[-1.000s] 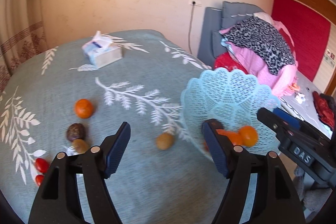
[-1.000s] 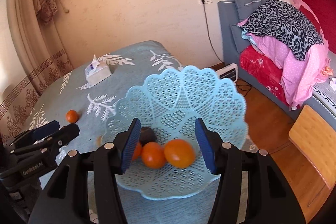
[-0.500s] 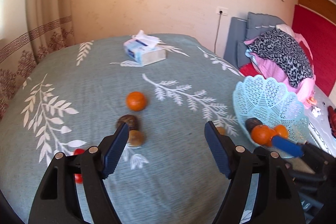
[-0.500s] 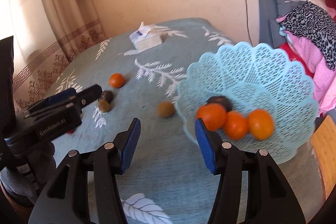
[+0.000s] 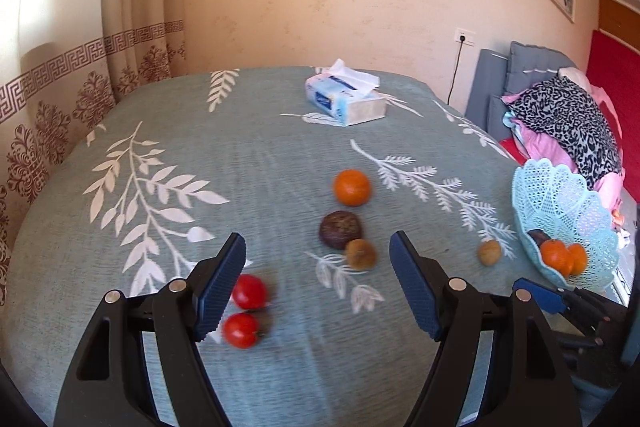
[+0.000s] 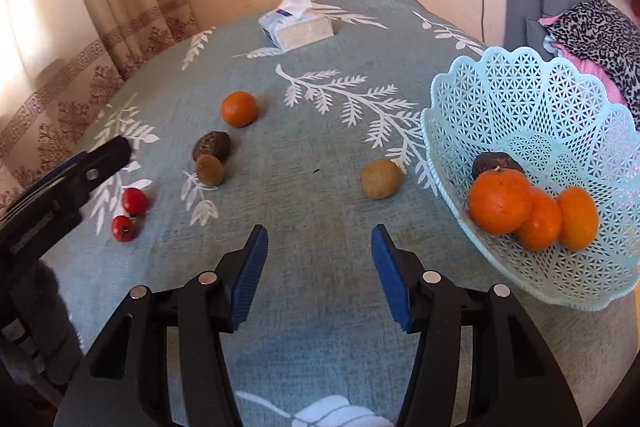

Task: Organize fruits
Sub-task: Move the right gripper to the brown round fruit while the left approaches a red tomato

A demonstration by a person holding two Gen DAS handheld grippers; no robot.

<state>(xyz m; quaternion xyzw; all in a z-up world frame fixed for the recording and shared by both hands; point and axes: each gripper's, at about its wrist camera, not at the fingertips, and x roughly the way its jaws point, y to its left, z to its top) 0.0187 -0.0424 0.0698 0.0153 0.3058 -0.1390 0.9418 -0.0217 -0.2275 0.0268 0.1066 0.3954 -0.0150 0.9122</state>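
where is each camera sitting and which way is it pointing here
Left wrist: on the left gripper, jaws open, above the table's left side, facing two red tomatoes and the far wall; right gripper tip at right.
Right wrist: on the right gripper, jaws open, facing the pale blue lattice plastic basket; left gripper at left.
Shared: basket, loose orange tangerine, tissue pack.

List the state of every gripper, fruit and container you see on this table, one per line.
Left gripper: open, empty.
Right gripper: open, empty.
Basket: upright at the table's edge, partly filled.
Three oranges: in the basket, touching.
Dark fruit in the basket: behind the oranges.
Loose orange: on the cloth.
Two tomatoes: on the cloth, side by side.
Tan fruit: on the cloth beside the basket.
Tissue box: open, tissue sticking out.
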